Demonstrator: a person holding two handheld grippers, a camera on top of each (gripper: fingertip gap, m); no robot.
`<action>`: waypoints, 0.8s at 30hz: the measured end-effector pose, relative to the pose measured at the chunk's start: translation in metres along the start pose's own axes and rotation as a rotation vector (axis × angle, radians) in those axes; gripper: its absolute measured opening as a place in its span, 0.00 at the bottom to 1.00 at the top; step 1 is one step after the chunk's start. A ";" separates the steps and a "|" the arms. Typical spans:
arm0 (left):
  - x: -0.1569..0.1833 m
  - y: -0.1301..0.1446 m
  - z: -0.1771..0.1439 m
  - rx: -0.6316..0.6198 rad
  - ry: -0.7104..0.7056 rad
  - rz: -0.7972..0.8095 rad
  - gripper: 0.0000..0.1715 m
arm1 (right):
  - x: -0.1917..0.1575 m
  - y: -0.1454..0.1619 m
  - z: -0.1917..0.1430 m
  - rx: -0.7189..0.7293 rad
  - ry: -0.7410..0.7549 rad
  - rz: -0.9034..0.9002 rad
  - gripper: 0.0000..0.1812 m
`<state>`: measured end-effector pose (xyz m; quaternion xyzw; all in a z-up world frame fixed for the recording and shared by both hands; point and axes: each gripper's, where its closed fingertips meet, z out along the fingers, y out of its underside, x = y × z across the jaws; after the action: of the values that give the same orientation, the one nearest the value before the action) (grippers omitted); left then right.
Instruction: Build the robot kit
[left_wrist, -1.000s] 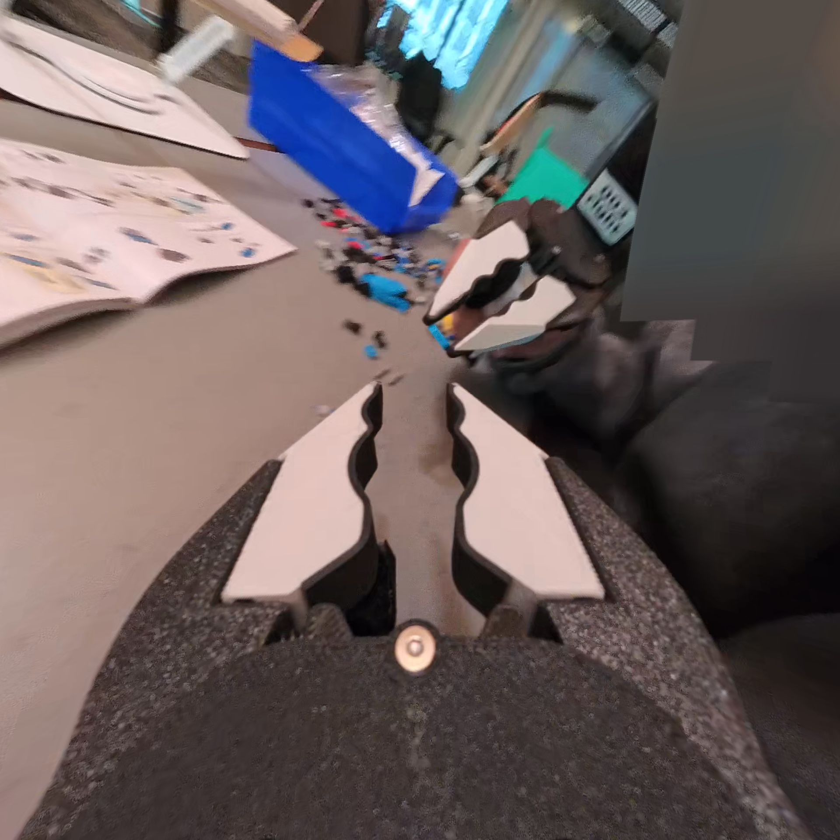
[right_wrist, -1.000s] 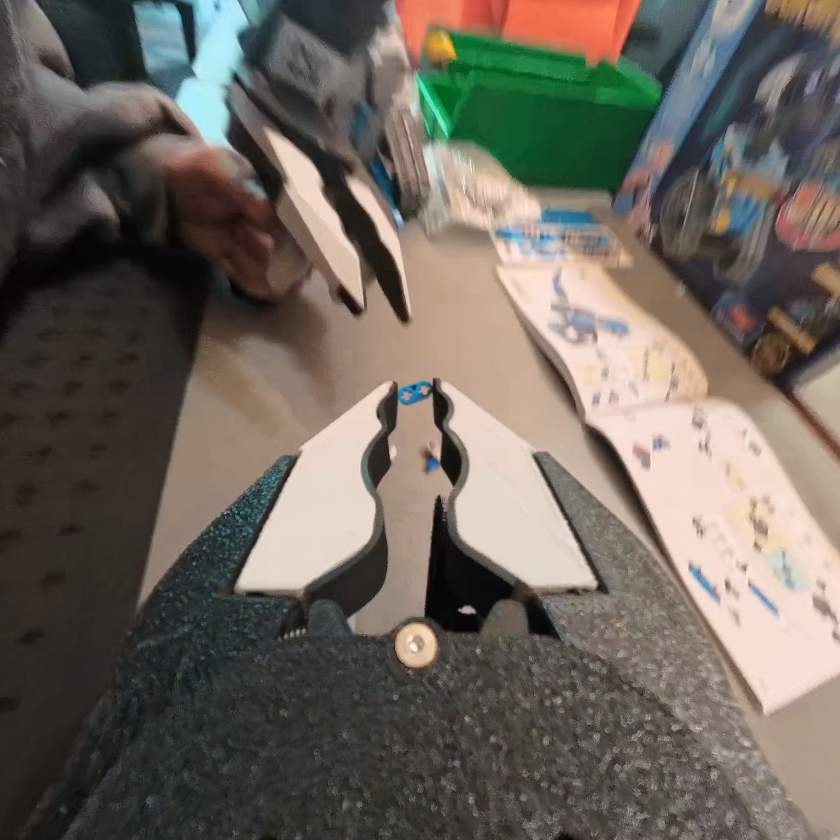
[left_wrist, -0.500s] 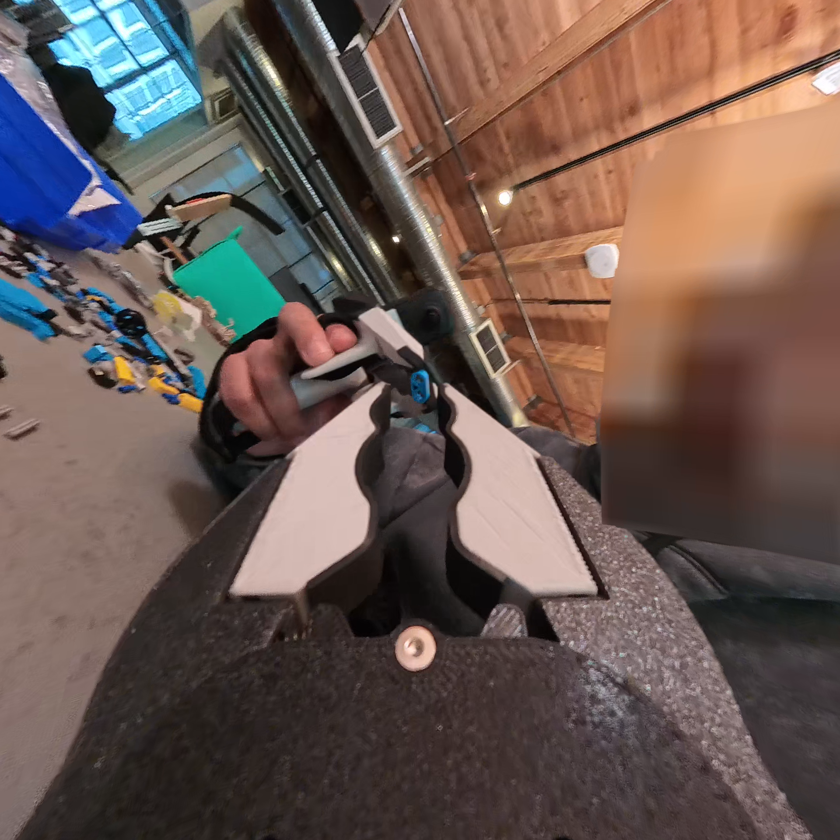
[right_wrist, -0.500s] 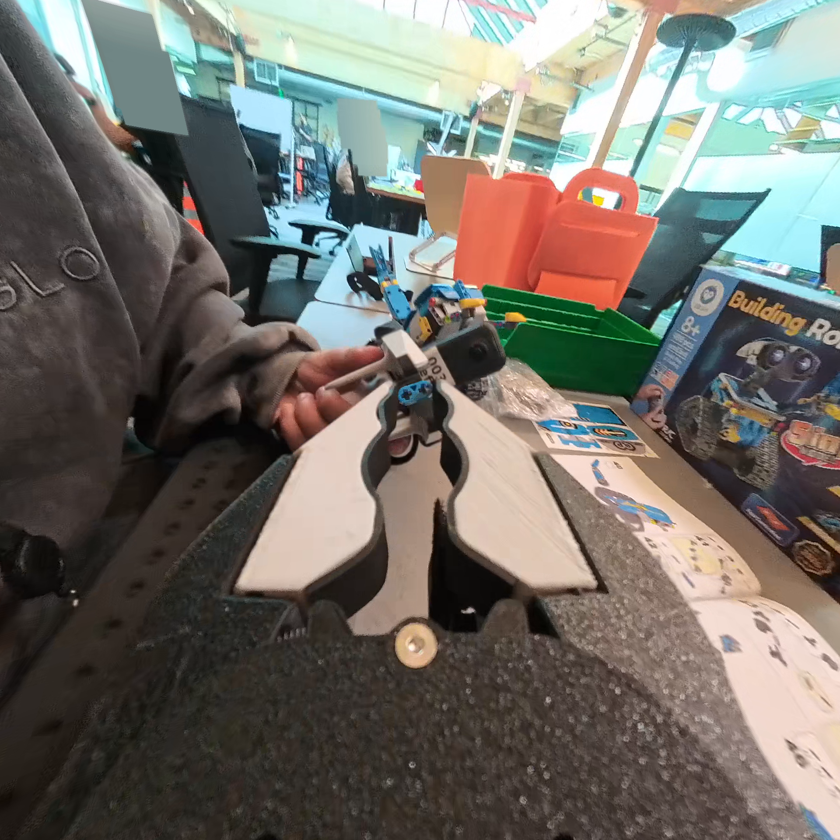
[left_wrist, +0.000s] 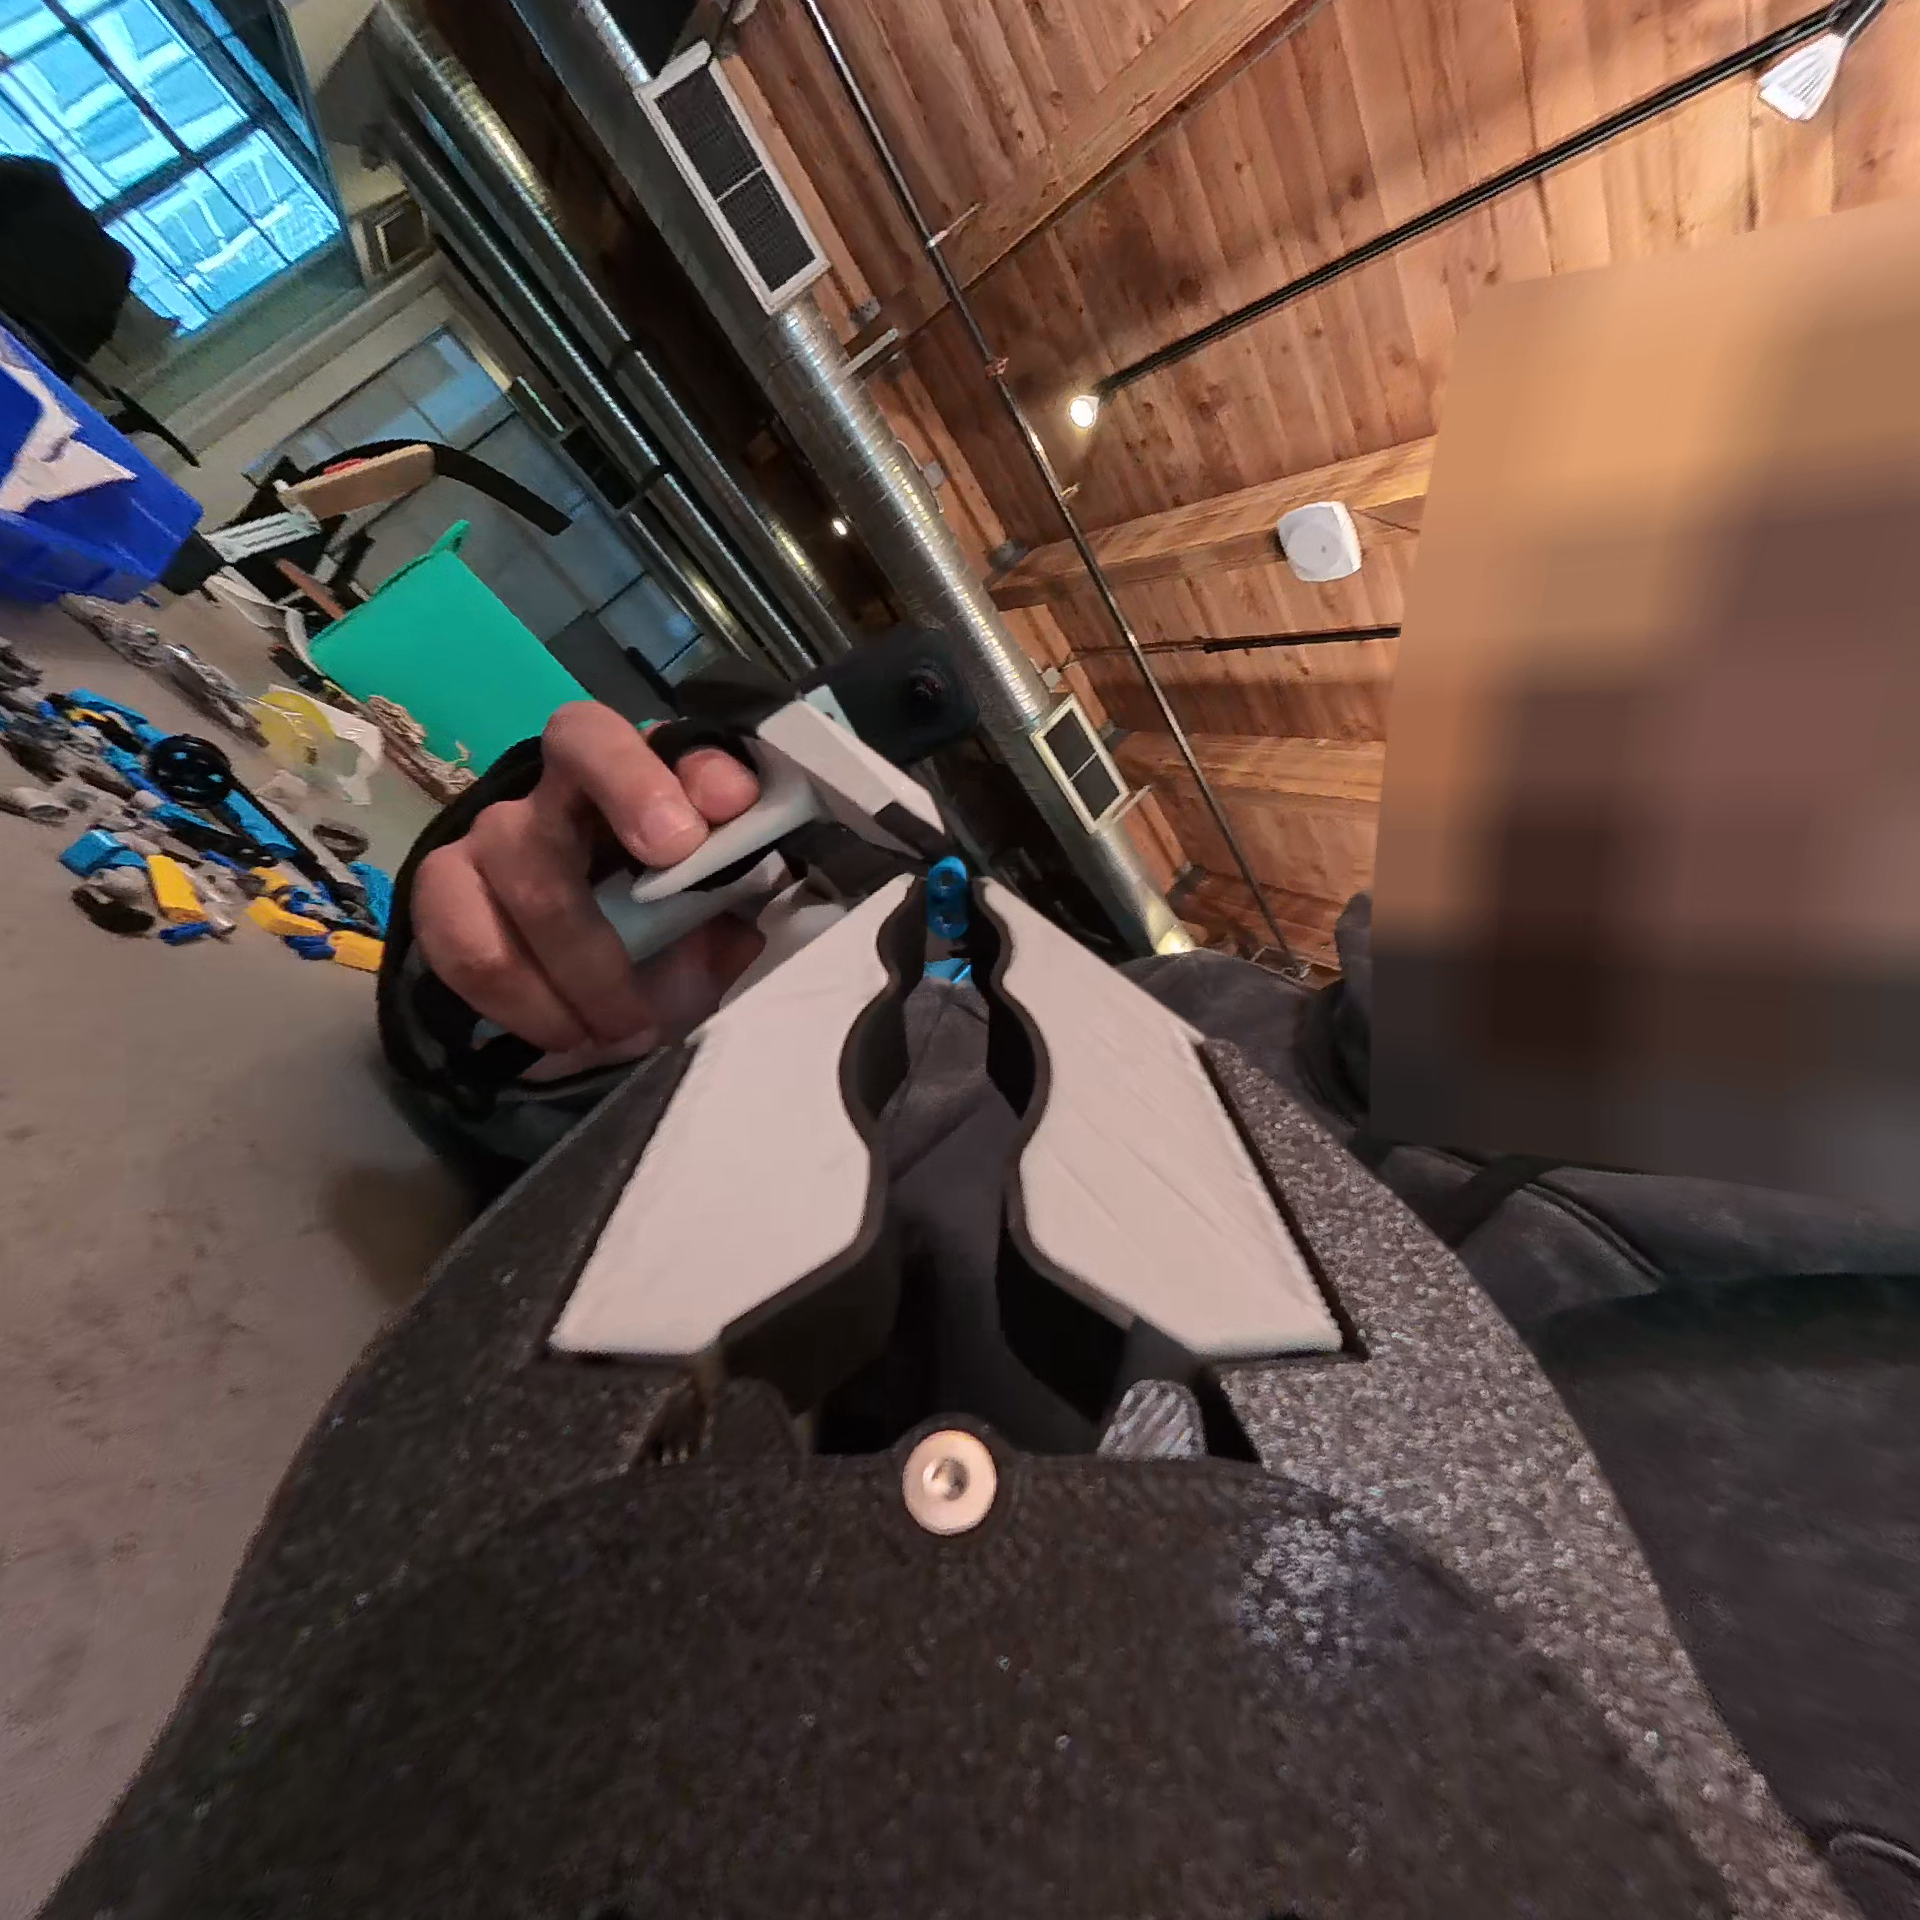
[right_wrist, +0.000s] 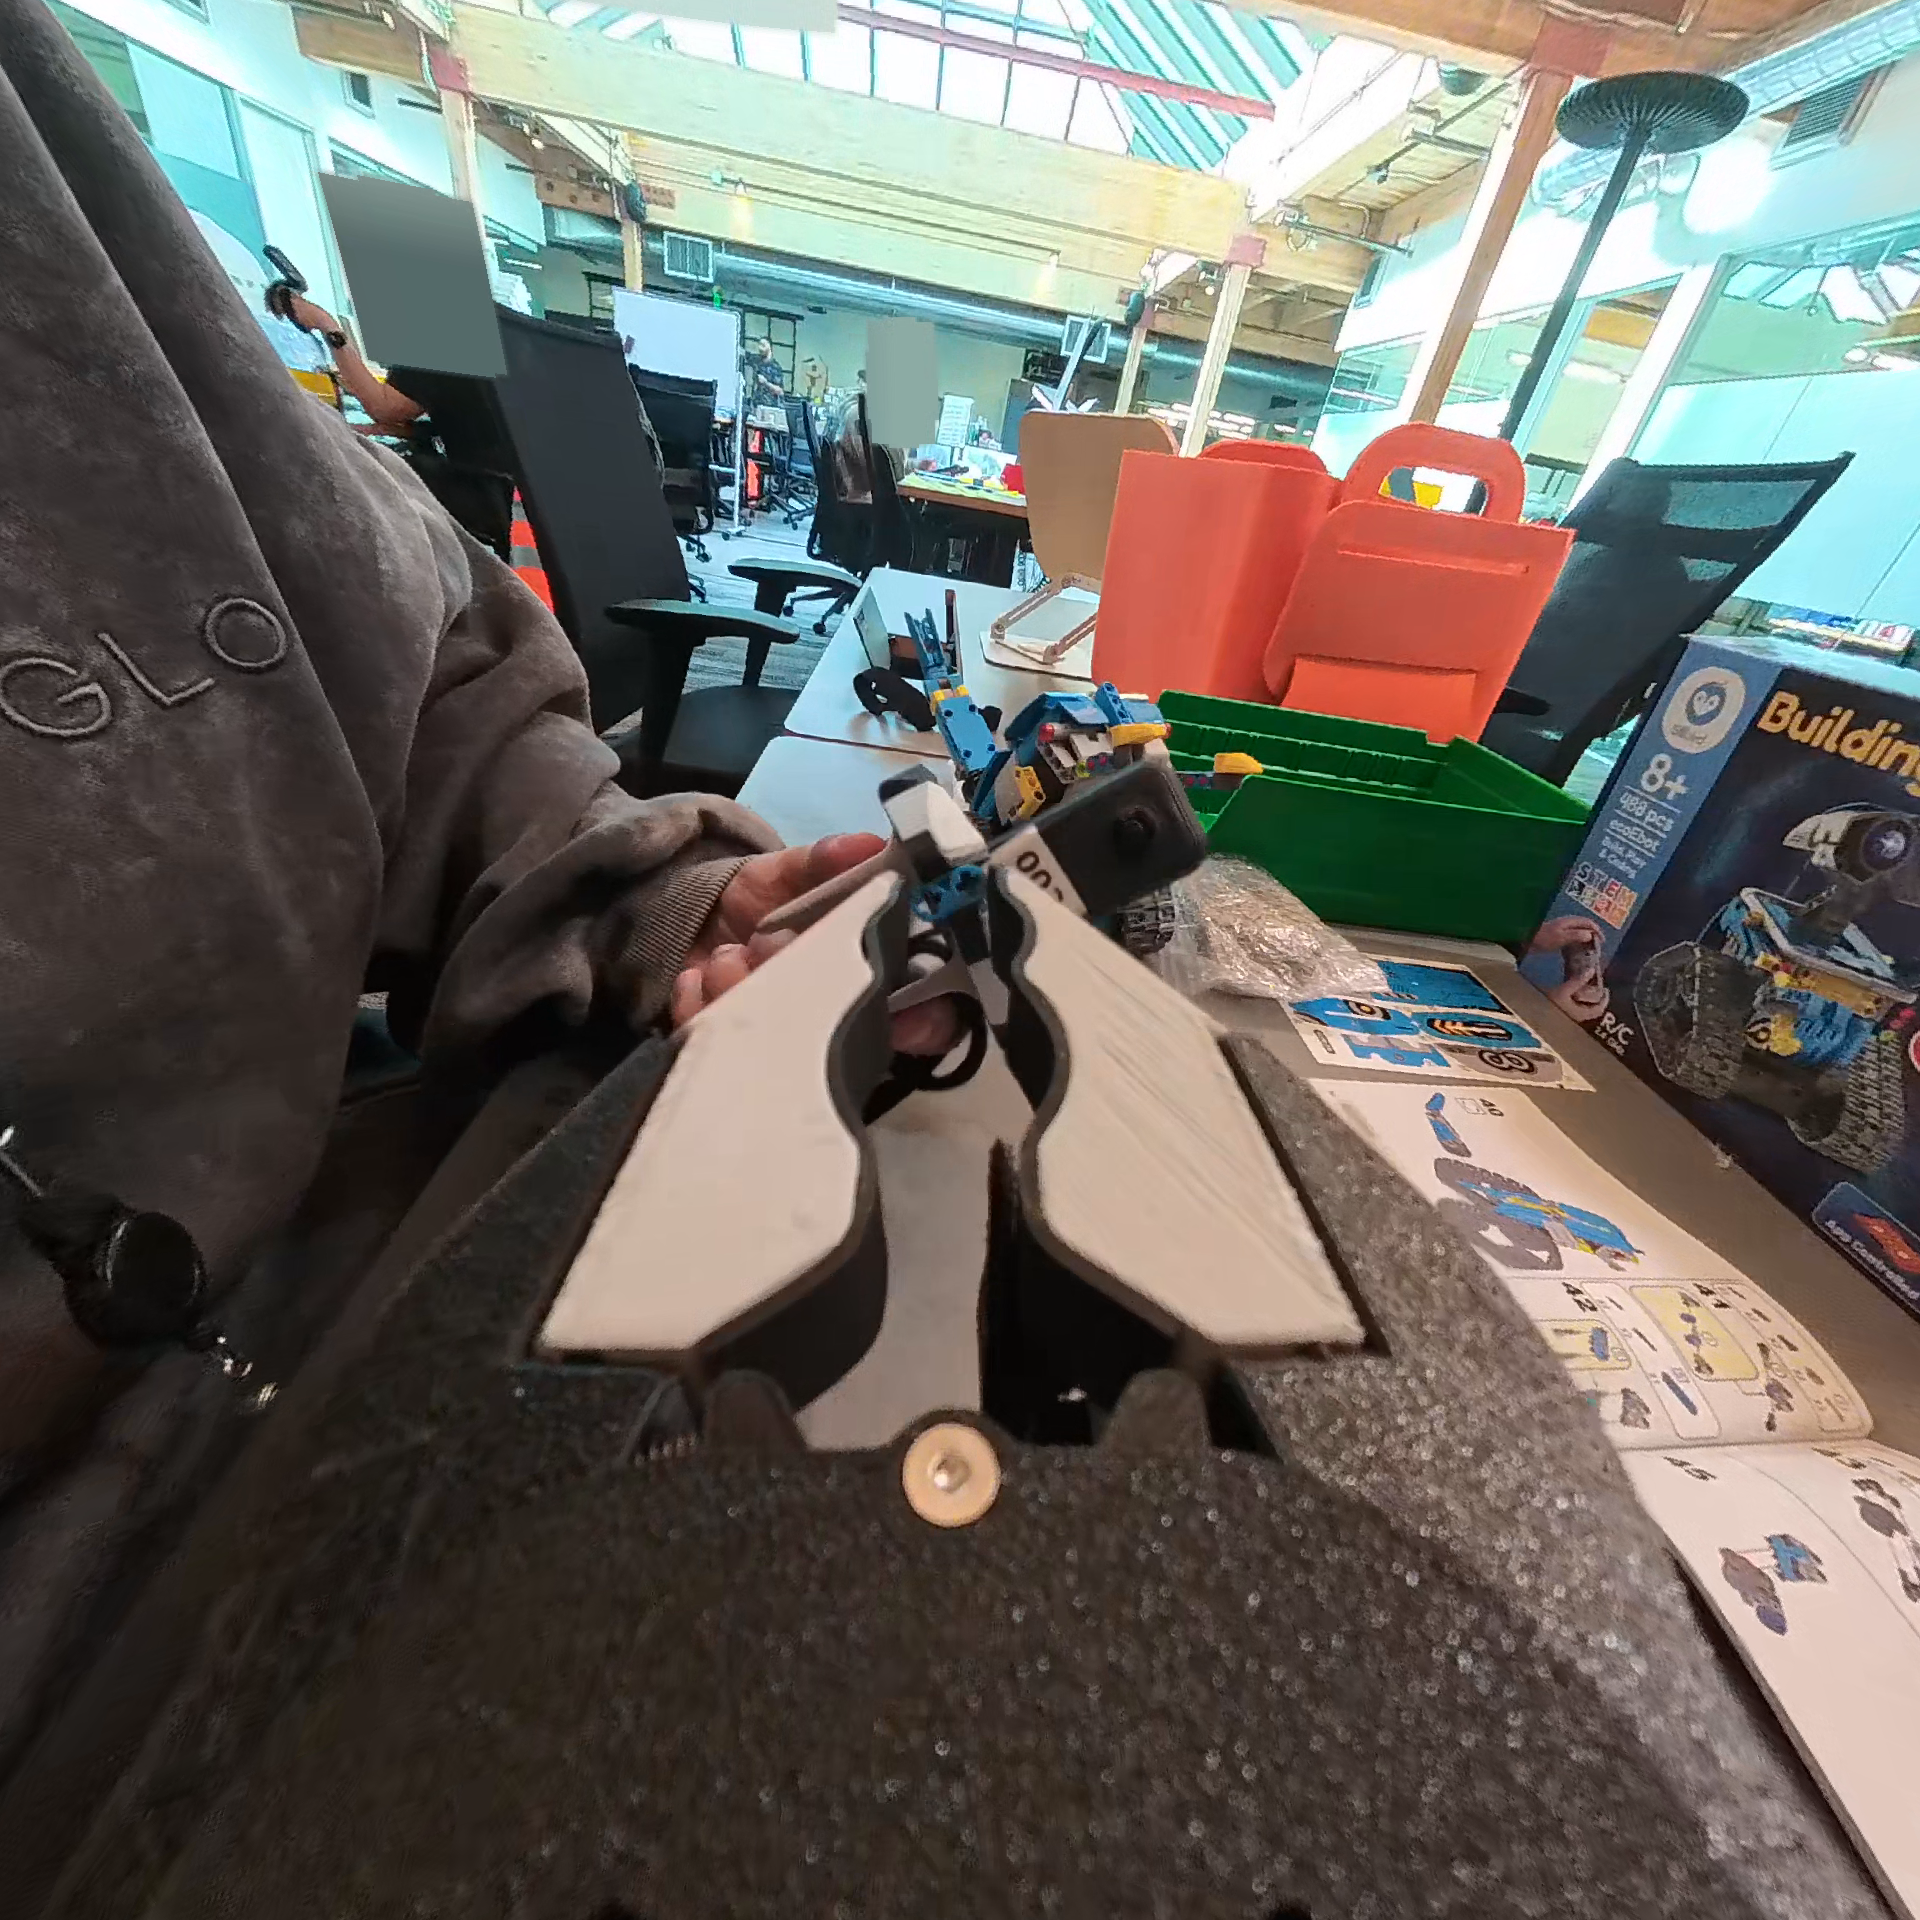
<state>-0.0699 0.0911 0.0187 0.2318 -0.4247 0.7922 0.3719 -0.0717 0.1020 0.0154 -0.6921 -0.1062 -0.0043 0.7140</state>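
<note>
Blue perforated brick piece (right_wrist: 948, 891) pinched at the tips of the right gripper (right_wrist: 943, 896), raised above the grey table (left_wrist: 156, 1195); left gripper (left_wrist: 951, 914), tips narrowly parted, meets it tip to tip, loose bricks (left_wrist: 177, 831) scattered beyond the hand (left_wrist: 551, 883).

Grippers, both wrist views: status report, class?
Left gripper tips around small blue holed plastic piece. Right gripper shut on it. Nothing between; loose coloured bricks far off.
</note>
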 end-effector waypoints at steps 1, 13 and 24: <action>-0.002 -0.001 -0.001 0.001 -0.023 0.015 0.04 | 0.001 0.001 -0.002 -0.003 -0.009 0.009 0.08; -0.074 0.009 -0.035 -0.263 -0.718 0.576 0.04 | 0.057 0.149 -0.102 -0.787 0.093 0.180 0.07; -0.124 0.027 -0.077 -0.618 -1.100 0.746 0.04 | 0.064 0.188 -0.116 -0.921 0.124 0.289 0.07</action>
<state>-0.0187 0.0972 -0.1206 0.3207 -0.8047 0.4793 -0.1410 0.0365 0.0039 -0.1624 -0.9422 0.0469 0.0072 0.3317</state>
